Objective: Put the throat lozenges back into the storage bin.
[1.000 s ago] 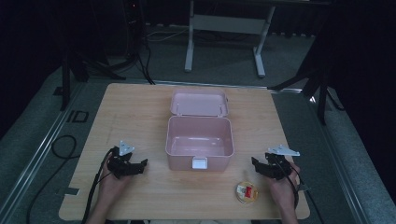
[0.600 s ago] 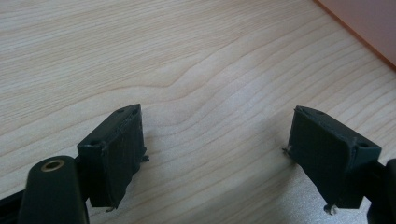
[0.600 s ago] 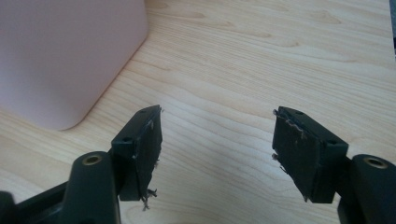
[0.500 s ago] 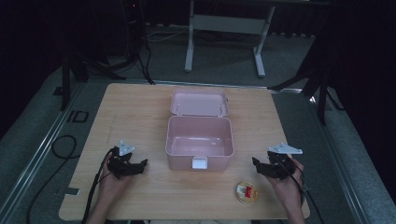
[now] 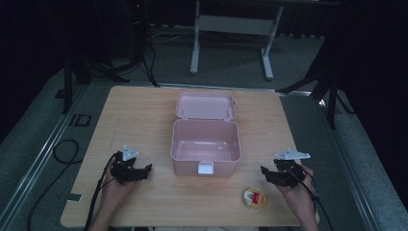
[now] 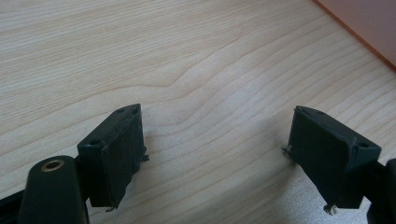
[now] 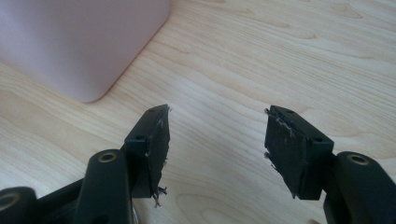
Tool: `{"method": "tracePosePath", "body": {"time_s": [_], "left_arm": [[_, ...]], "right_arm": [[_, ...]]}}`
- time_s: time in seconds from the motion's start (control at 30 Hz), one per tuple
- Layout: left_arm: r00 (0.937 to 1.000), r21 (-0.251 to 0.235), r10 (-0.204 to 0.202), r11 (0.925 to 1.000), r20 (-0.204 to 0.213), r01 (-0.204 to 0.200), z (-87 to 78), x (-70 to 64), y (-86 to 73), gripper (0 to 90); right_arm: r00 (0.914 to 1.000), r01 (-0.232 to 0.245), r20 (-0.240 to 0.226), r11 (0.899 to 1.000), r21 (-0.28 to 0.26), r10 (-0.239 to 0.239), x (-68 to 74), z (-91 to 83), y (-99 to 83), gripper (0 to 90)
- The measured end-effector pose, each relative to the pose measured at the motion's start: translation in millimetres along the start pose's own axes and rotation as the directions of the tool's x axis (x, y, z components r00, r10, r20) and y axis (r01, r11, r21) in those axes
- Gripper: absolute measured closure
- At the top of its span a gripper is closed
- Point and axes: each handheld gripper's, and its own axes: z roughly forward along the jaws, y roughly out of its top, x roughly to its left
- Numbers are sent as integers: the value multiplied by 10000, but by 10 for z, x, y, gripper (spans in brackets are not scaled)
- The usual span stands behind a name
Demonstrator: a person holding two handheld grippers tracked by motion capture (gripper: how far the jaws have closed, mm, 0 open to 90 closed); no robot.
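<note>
Counting on table (image 5: pixel 144 115): one pink box (image 5: pixel 206 147), lid open, centre; one small round dish (image 5: pixel 254 198) near right gripper (image 5: pixel 269 174). Left gripper (image 5: pixel 143 169) and right: jaws wide apart, holding nothing.

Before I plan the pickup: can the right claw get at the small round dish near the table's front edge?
Probably yes. The right claw is open and sits just right of the small round dish, with bare table between them. The pink box stands off to the left, out of the path.
</note>
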Motion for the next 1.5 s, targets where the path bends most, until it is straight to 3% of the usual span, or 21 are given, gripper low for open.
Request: {"method": "tracePosePath", "body": {"time_s": [0.6, 0.83, 1.27, 1.5], "left_arm": [[10000, 7, 21, 10000, 2, -21, -1, 2, 0, 189], [10000, 5, 18, 10000, 2, -18, -1, 2, 0, 190], [10000, 5, 17, 10000, 1, -17, -1, 2, 0, 189], [10000, 9, 25, 10000, 4, -25, -1, 2, -1, 189]], "right_arm": [[9959, 849, -392, 9936, 740, -821, 85, -55, 37, 319], [9927, 996, -785, 9902, 975, -921, 112, -102, 40, 273], [9856, 1422, -1110, 9804, 1365, -1275, 235, -133, 18, 215], [9793, 1823, -1188, 9690, 1666, -1638, 287, -88, 24, 203]]}}
